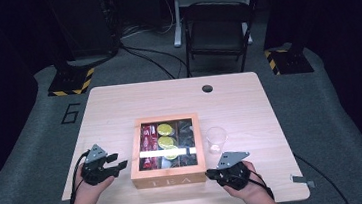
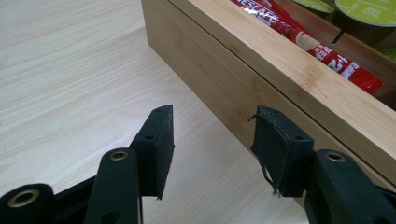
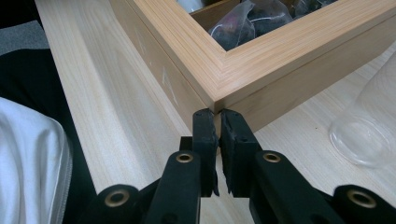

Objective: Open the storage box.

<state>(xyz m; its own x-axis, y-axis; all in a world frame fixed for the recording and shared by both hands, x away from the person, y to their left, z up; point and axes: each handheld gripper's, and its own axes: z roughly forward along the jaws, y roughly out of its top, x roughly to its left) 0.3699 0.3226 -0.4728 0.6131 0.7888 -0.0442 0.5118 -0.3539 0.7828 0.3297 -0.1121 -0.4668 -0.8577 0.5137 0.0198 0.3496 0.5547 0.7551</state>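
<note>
The wooden tea box [image 1: 169, 178] sits in the lower middle of the high view, on the near half of the counter [image 1: 114, 108], its clear-paned lid lying flat and its front wall lettered TEA. Through the pane show red coffee sticks [image 1: 148, 138] in the left compartment, green-topped pods [image 1: 165, 136] in the middle one and dark packets [image 1: 186, 131] in the right one. In the left gripper view the red sticks [image 2: 327, 53] run along the upper right of the frame, just behind the box's long side wall [image 2: 243, 88]. The right hand-held gripper [image 1: 213, 173] lies at the box's lower right corner; in the right gripper view [image 3: 217, 122] its jaws are drawn nearly together, with just a thin slit between the pads and nothing caught in it, and their tips stand right at the corner of the box [image 3: 219, 100], whether touching I cannot tell. The left hand-held gripper [image 1: 116, 162] rests left of the box, at the lower left of the high view; in its own view [image 2: 212, 135] the jaws stand partly apart over bare counter with nothing between them, the right-hand pad close against the box's side wall. A clear plastic cup [image 1: 216, 140] stands just right of the box, above the right hand-held gripper. A folding chair [image 1: 217, 28] stands beyond the far edge of the counter, at the upper middle of the frame.
</note>
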